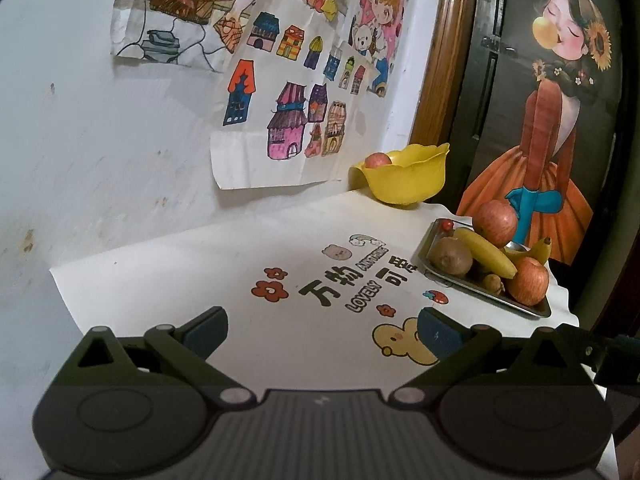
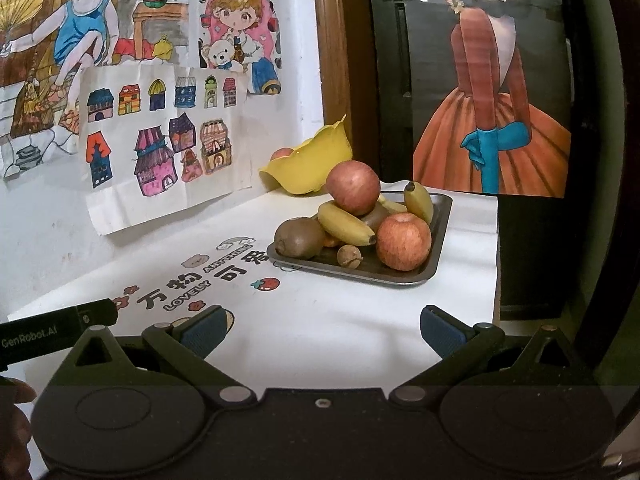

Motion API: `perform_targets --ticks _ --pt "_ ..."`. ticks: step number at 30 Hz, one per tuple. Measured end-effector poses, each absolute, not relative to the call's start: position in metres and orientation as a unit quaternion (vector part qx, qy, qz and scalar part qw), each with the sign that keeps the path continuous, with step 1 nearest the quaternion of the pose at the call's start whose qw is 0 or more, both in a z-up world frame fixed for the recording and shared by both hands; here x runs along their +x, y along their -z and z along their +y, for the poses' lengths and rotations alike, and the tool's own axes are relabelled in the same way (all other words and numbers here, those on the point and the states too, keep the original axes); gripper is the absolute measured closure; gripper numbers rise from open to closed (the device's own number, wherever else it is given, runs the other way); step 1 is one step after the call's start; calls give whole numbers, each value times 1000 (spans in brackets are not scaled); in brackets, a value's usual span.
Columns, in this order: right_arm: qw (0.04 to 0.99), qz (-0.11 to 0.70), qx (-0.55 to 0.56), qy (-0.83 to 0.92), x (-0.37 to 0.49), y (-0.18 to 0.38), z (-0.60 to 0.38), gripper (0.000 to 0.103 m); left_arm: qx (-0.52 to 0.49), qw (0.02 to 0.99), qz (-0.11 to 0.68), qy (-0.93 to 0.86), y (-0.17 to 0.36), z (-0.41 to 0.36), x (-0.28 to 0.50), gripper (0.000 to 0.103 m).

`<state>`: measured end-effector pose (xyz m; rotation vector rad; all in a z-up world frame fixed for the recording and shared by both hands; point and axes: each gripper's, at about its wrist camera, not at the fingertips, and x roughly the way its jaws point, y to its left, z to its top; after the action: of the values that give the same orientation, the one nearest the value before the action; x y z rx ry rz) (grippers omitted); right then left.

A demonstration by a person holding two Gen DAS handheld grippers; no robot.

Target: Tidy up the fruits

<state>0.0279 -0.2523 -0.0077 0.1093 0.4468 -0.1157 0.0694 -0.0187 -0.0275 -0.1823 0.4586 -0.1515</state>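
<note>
hovering: left gripper at the bottom of the left wrist view, over the white table cover; jaws spread wide, nothing between the blue pads.
right gripper: bottom of the right wrist view, also above the cover; jaws wide apart, holding nothing.
tray: dark metal, rectangular, right of centre in the right wrist view and at the right edge of the cover in the left wrist view; its long axis runs from the near side toward the back wall.
apples: top apple sits highest on the pile, resting on the bananas; front apple lies at the tray's near right side, stem dimple facing up.
front banana: long axis runs from upper left to lower right in the right wrist view, dark tip pointing at the front apple and just touching it.
rear banana: behind the front apple, standing steeply, dark tip pointing up toward the top of the frame.
kiwi: at the tray's left end, long axis roughly level across the frame, against the front banana.
small brown fruit: round, on the tray floor between kiwi and front apple; kind cannot be told.
yellow bowl: behind the tray against the wall, wavy rim, apart from the tray; bowl apple peeks over its left rim.
wall: children's drawings taped at upper left.
painting: figure in an orange skirt at upper right.
</note>
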Motion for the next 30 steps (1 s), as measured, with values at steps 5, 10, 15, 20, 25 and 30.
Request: perform_targets --ticks 5,10,15,20,25,30 --pt "972 224 52 53 28 8 -251 1 -91 966 229 74 28 -18 68 0" --pt "971 227 51 50 28 9 -250 1 -91 966 232 75 29 -18 68 0" --pt "971 227 51 50 28 9 -250 1 -91 965 234 75 30 -19 68 0" --pt "971 228 51 50 29 9 -250 1 -91 965 234 75 30 -19 68 0" --pt "971 228 51 50 29 9 -250 1 -91 965 235 76 30 -21 67 0" --pt "971 228 51 50 29 9 -249 1 -91 965 235 76 30 -21 67 0"
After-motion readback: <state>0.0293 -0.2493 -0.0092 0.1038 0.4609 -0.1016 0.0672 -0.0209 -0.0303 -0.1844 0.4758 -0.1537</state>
